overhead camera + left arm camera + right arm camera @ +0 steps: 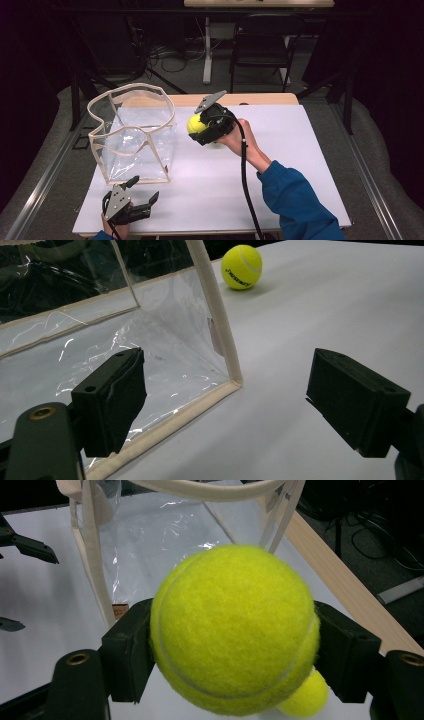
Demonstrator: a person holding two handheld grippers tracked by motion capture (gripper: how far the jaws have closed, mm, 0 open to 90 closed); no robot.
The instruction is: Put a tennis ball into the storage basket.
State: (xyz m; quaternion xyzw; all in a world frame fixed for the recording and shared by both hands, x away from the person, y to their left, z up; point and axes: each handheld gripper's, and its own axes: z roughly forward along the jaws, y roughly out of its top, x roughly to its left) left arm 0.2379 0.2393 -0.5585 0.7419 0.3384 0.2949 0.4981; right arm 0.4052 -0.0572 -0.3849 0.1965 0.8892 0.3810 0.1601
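We see a yellow tennis ball [235, 630] squeezed between the two black jaws of the right gripper [200, 127]. The jaws press on it from both sides, so they are clamped on the ball. In the high view the ball [195, 124] is up off the white surface [280, 165], just beside the top edge of the clear bag [135, 135].

A second tennis ball [242, 266] lies on the surface. In the right gripper view it peeks out from under the held ball, low and to the right [305, 697]. In the left gripper view it sits alone on the white surface, past the corner of the bag.

The bag [165, 340] is made of clear plastic with a pale cloth edge. It stands upright and open at the top, on the left part of the surface.

The left gripper [142, 192] is near the front edge of the surface, close to the bag's near bottom corner. Its jaws are wide apart and nothing is between them. In its own view [225, 405] one jaw is in front of the bag's clear wall and the other is over bare white surface.

A hand [240, 142] in a blue sleeve [295, 200] holds the right gripper. A black cable [245, 180] runs down from it. Behind the surface there is a dark chair [262, 45] on the floor.
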